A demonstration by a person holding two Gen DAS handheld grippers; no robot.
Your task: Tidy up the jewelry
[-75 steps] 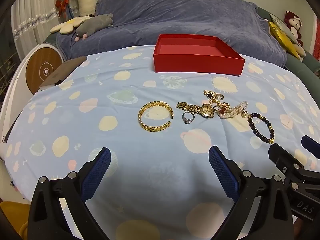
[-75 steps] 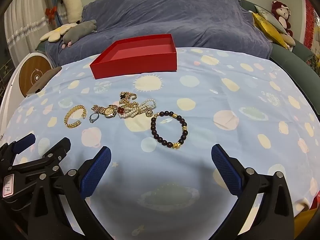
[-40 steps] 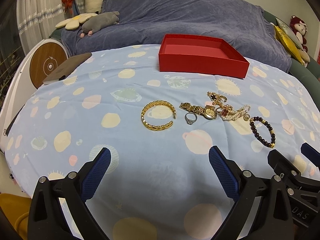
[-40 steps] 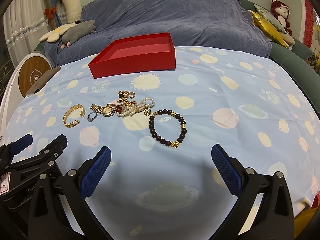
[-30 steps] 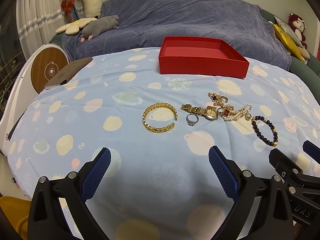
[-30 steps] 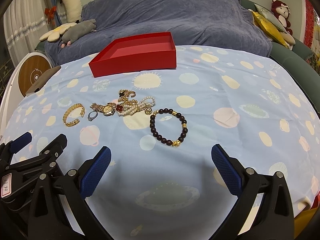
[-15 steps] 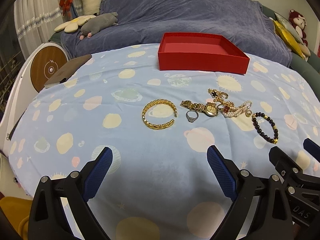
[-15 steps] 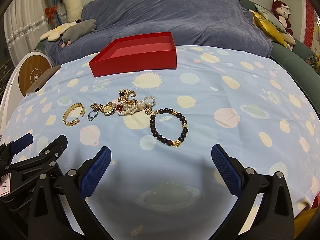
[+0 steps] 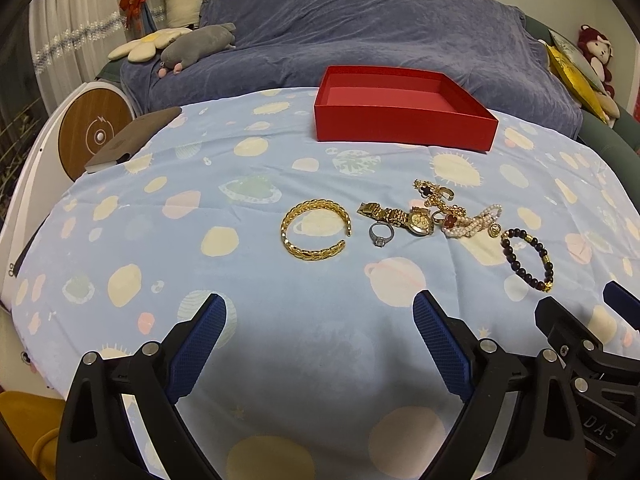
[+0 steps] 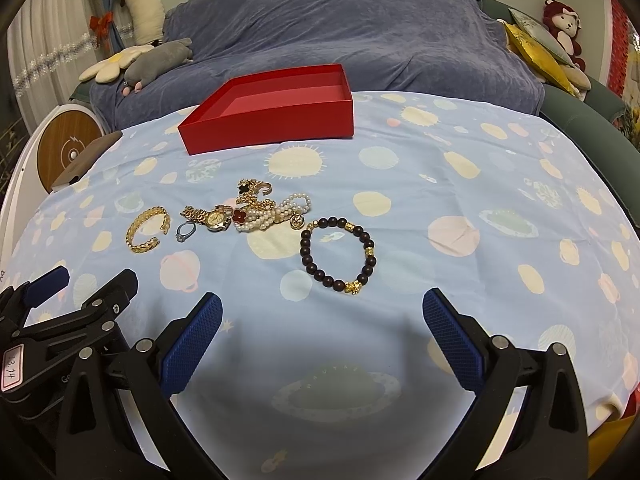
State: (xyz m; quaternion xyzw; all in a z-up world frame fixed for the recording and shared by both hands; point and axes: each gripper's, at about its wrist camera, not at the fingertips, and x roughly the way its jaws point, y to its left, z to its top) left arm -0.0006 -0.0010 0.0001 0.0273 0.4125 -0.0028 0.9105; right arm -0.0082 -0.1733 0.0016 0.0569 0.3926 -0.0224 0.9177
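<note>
From the left wrist camera, the left gripper (image 9: 318, 330) hangs low over the blue planet-print tablecloth (image 9: 168, 240), its blue-padded jaws spread wide with nothing between them. Ahead lies a gold open cuff bangle (image 9: 316, 229), apart from the rest of the jewelry. Just to its right sits a silver ring with a stone (image 9: 381, 234), near a gold watch (image 9: 404, 217) whose band runs off to the left. The watch face touches a tangle of gold chain with black and red clover charms (image 9: 438, 204) and a pearl bracelet (image 9: 474, 222); where one piece ends and the next begins is hard to make out. A dark bead bracelet with gold spacers (image 9: 528, 258) lies at the right end of the row. Beyond is an open red box (image 9: 404, 126), its interior bare where visible; the near wall hides part of the floor. The right gripper (image 9: 624, 306) is cut off at the lower right edge.

From the right wrist camera, the right gripper (image 10: 322, 326) also stands wide apart and empty, with the dark bead bracelet (image 10: 339, 255) directly ahead of it. The pearl bracelet (image 10: 276, 212), clover chain (image 10: 252, 194), watch (image 10: 210, 218), ring (image 10: 186, 232) and bangle (image 10: 147, 229) run leftward. The red box (image 10: 268, 122) sits behind. The left gripper (image 10: 90, 282) shows at the lower left, partly cropped.
</note>
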